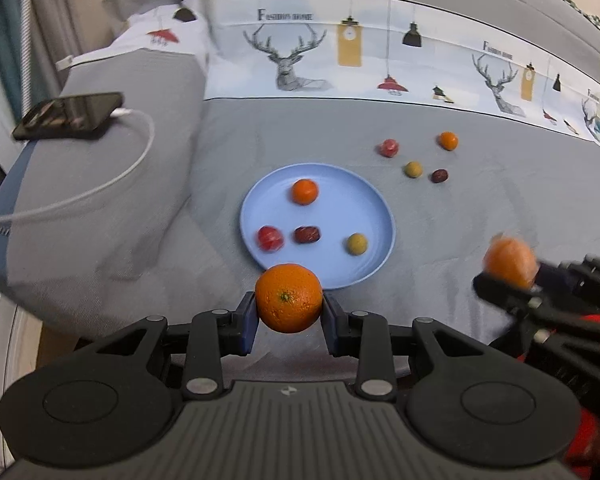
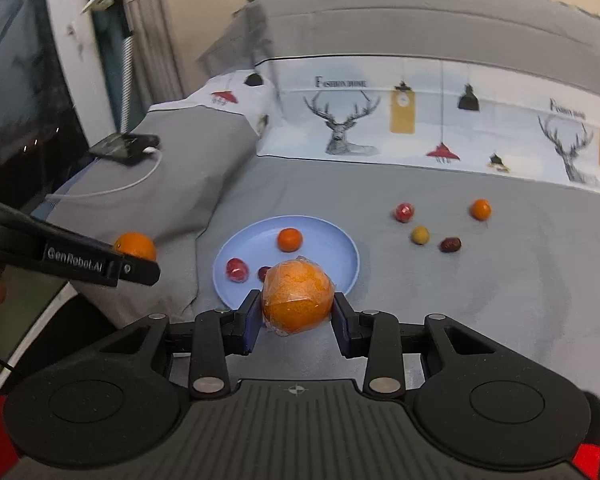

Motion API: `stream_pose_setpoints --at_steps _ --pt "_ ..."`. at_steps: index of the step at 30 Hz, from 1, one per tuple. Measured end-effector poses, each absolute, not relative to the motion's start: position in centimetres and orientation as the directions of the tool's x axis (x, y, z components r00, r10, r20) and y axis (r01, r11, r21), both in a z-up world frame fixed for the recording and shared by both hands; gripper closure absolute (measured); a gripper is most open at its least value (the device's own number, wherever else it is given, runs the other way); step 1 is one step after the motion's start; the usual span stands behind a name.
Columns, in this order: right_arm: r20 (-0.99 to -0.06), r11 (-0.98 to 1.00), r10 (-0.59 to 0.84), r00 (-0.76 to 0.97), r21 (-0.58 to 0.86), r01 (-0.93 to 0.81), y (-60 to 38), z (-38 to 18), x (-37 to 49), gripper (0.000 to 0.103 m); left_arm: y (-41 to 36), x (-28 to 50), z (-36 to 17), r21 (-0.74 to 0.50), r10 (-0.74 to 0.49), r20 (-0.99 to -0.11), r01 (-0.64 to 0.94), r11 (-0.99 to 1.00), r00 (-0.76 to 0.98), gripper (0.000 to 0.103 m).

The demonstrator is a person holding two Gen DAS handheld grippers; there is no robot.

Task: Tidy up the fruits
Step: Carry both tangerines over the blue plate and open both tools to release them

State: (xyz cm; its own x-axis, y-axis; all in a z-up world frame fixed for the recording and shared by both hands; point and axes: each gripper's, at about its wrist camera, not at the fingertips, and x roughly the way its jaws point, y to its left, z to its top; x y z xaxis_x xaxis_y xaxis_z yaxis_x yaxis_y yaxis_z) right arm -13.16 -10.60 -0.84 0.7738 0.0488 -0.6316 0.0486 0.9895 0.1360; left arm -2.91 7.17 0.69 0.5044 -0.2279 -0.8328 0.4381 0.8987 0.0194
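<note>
My left gripper is shut on a bare orange, held just in front of the blue plate. The plate holds a small orange, a red fruit, a dark date and a yellow-green fruit. My right gripper is shut on a plastic-wrapped orange, near the plate's front rim. Beyond the plate, to its right, lie a red fruit, a small orange, a yellow-green fruit and a date.
Everything lies on a grey bedsheet with a deer-print band behind. A grey pillow at the left carries a black phone on a white charging cable. The bed's edge runs at the lower left.
</note>
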Motion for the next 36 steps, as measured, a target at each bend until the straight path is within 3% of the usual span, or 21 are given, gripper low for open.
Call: stream_pose_setpoints --at_steps 10,36 --pt "-0.617 0.998 0.030 0.786 0.066 0.014 -9.0 0.5 -13.7 0.064 8.5 -3.5 1.1 -0.021 -0.257 -0.816 0.418 0.908 0.517 0.066" --pt "-0.650 0.997 0.021 0.760 0.075 0.036 -9.3 -0.9 -11.9 0.064 8.3 -0.3 1.0 -0.026 -0.242 -0.820 0.389 0.921 0.519 0.066"
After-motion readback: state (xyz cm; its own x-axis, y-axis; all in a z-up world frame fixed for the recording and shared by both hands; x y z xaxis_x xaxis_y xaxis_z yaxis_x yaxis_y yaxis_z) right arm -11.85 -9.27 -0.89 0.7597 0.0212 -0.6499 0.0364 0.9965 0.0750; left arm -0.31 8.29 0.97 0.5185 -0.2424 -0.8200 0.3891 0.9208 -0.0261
